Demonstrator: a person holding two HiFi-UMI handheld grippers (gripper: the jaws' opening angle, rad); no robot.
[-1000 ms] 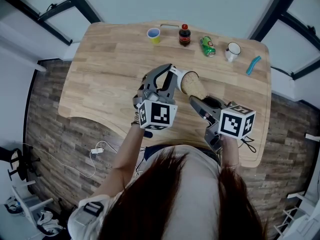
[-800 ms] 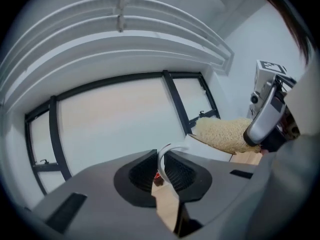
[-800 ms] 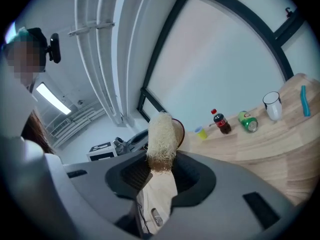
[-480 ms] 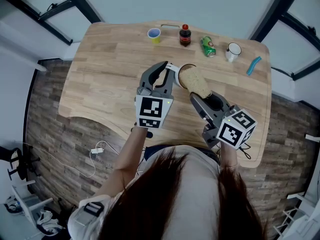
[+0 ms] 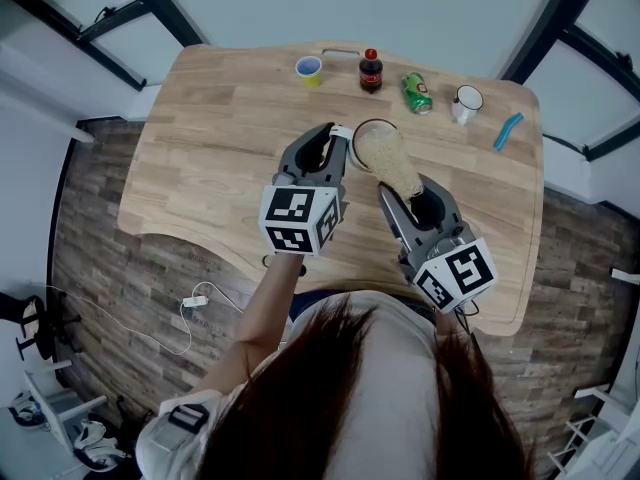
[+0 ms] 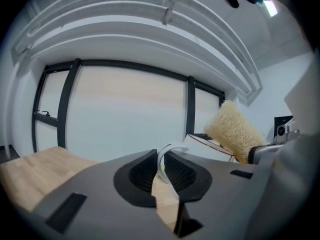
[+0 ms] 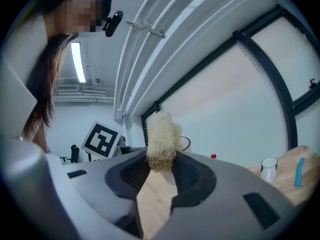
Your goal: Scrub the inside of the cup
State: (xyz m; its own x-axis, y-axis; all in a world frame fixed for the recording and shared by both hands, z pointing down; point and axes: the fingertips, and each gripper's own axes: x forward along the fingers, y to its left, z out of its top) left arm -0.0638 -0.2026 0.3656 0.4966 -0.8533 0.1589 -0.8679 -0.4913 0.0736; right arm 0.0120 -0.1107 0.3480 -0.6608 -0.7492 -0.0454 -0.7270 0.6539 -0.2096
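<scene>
The cup (image 5: 368, 122) is held above the middle of the tabletop (image 5: 220, 138), mouth up, by the left tongs (image 5: 335, 140), which are clenched on its thin white handle (image 6: 161, 156). The right tongs (image 5: 408, 190) are clenched on the base of a loofah scrubber (image 5: 388, 160). Compared with one second ago, the cup is turned from a tilt to show its full round rim from above, and the scrubber's tip now lies within that rim instead of beside the cup wall. The left tongs' marker cube (image 5: 297, 219) is also rotated. This indicates that insertion is under way and the scrubbing stroke proper is about to start. The left gripper view shows most of the scrubber standing above the rim, so depth remains to be gained. How far the tip reaches inside cannot be told. Room to move is ample: bare wood lies on every side of the cup. Beyond the cup and well apart from it stand a yellow cup (image 5: 308, 69), a dark bottle (image 5: 370, 70), a green can (image 5: 415, 93) and a white mug (image 5: 465, 101). A blue tool (image 5: 506, 130) lies to the cup's right near the tabletop edge.
</scene>
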